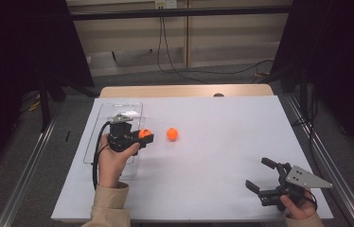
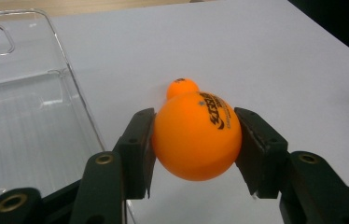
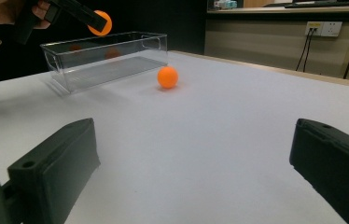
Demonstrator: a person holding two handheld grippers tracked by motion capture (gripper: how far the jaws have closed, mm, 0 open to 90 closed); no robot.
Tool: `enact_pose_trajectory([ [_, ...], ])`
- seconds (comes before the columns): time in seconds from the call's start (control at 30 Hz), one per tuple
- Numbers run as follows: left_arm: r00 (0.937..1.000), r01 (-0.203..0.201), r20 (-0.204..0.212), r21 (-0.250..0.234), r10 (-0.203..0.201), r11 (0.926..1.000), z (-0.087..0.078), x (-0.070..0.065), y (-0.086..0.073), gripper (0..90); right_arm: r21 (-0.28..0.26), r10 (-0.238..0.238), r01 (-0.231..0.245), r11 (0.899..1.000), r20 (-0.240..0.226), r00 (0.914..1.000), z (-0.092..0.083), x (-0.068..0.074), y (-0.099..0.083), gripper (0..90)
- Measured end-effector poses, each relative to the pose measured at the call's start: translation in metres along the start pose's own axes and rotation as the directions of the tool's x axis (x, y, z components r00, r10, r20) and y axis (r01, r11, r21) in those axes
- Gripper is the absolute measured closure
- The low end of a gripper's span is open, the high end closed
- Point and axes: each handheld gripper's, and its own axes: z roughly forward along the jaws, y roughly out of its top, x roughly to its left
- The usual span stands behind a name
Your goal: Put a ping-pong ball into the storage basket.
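The left gripper holds an orange ping-pong ball clamped between its two black jaws, raised off the white table at the right-hand long wall of the clear plastic bin. In the left gripper view the pads press on opposite sides of the ball, near its widest part, with the printed lettering turned up; the grip looks centred and secure. The step in hand appears to be carrying this ball over the bin's wall and letting it go inside. To do it well, the ball should be brought fully past the rim, lowered close to the bin's floor, and only then freed, since a light ball dropped from height is likely to bounce out or roll. The jaws need only a small opening to free it. A second orange ball lies on the table just to the right of the gripper, well apart from the bin, and presumably waits its turn. The right gripper rests near the table's front right corner, its jaws spread wide with nothing between them, and is far from the working path. The bin's thin transparent rim is the one obstacle: it is hard to see, and a jaw catching it could shift the container. Beyond the table's far edge, cables trail across the floor.
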Motion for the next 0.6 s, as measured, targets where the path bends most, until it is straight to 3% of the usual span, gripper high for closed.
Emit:
enact_pose_trajectory([
  [0.6, 0.9998, 0.004, -0.019, -0.012, -0.004, 0.9999, -0.0053, 0.0071, -0.0020, 50.9, 0.000, -0.001, 0.001, 1.000, -0.001, 1.0000, -0.0001, -0.0002, 0.0001, 0.9],
])
